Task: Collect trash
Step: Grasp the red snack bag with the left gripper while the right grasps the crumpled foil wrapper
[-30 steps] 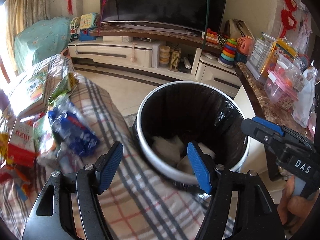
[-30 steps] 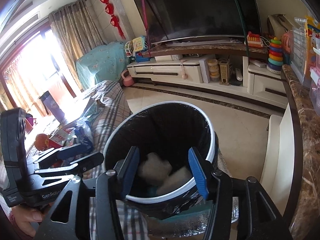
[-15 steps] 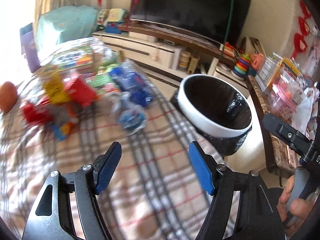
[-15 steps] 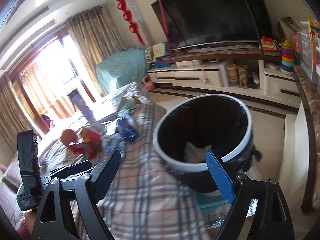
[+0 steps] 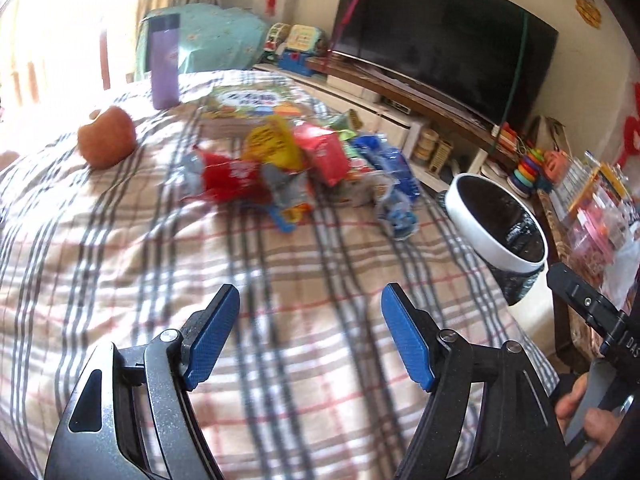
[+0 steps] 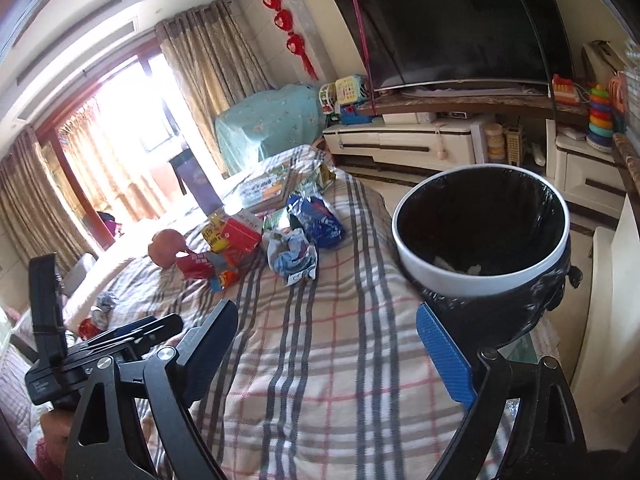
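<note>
A heap of snack wrappers lies on the plaid blanket (image 5: 120, 240): a red wrapper (image 5: 228, 176), a yellow packet (image 5: 272, 148), a red box (image 5: 324, 152), a blue packet (image 5: 396, 172) and a crumpled blue-white wrapper (image 5: 396, 216). The right wrist view shows the crumpled wrapper (image 6: 292, 258) and the blue packet (image 6: 320, 222) too. A white-rimmed bin (image 6: 460, 276) with a black liner stands at the blanket's right edge, with white tissue (image 6: 456, 266) inside. My left gripper (image 5: 310, 292) hovers over bare blanket short of the heap, its jaws opening on nothing. My right gripper (image 6: 326, 312) is beside the bin, its jaws also opening and empty.
An orange fruit (image 5: 106, 142), a purple bottle (image 5: 164, 64) and a picture book (image 5: 248, 104) sit behind the heap. A TV (image 6: 460, 20) on a low cabinet stands beyond, with toys on a counter (image 5: 560, 240) at the right. The person's hand (image 5: 580, 412) holds the right gripper.
Both views have swung away from the bin toward the wrapper heap; the bin now sits at the right. The right jaws have spread much wider, the left slightly.
</note>
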The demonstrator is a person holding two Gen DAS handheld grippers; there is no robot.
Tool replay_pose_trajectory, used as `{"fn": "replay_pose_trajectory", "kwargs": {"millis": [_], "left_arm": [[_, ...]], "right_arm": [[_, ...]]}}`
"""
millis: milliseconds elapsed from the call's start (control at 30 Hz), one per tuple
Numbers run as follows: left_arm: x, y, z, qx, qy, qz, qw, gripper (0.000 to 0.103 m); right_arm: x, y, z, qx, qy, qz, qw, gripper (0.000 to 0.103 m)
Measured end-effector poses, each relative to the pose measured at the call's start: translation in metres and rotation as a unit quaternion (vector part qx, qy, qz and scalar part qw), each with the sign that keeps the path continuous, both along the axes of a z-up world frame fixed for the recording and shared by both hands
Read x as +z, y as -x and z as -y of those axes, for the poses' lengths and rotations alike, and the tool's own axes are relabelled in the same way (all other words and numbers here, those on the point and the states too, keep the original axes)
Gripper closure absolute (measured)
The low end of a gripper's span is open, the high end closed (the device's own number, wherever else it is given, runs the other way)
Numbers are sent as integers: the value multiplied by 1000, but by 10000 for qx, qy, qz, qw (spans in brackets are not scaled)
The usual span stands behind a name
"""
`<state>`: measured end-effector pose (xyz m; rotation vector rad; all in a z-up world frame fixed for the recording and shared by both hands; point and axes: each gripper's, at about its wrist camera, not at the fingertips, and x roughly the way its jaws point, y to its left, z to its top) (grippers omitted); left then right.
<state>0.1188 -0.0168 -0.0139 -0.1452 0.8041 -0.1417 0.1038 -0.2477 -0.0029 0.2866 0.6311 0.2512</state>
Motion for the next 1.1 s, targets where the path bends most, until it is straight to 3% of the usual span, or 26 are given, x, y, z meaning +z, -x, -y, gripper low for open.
{"fn": "replay_pose_trajectory", "kwargs": {"millis": [533, 767, 933, 1000, 1100], "left_arm": [[-17, -50, -47, 469, -54, -180, 9987, 28], [-10, -77, -56, 579, -127, -73, 9982, 28], [-10, -96, -60, 637, -205, 10, 9978, 28], [-12, -104, -62, 637, -211, -6, 9977, 35], [-17, -114, -63, 553, -112, -93, 9984, 54]], "right_arm": [[-22, -57, -43, 306, 150, -359, 9988, 12], [-29, -90, -53, 461, 236, -507, 9974, 26], [-35, -108, -55, 486, 317, -592, 9966, 30], [-39, -114, -56, 500, 321, -656, 9961, 31], [-47, -124, -56, 540, 257, -815, 9949, 44]]}}
